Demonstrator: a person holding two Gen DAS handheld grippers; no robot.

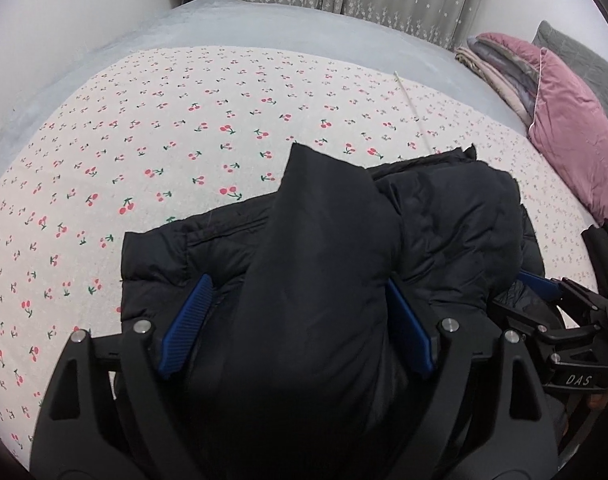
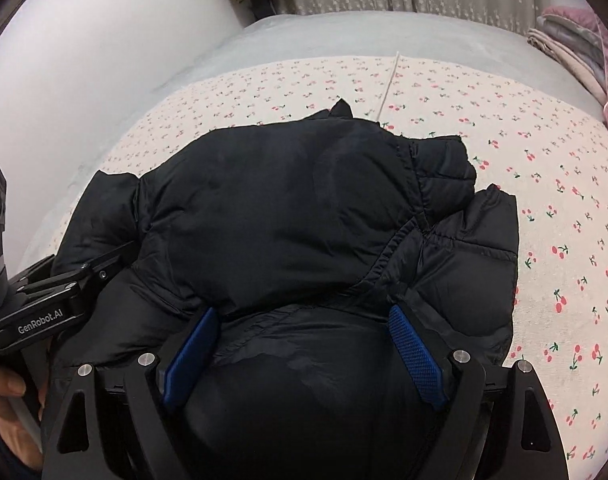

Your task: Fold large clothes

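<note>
Both the left tongs (image 1: 298, 326) and right tongs (image 2: 304, 354) stand wide open, gripping nothing, astride the black puffer jacket (image 2: 284, 216) lying folded on the bed (image 1: 144, 140), apparently released

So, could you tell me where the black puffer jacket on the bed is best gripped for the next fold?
Probably the black puffer jacket is best taken at its near edge, from the person's side. That puffy edge already bulges between the spread fingers of the left gripper and the right gripper.
</note>
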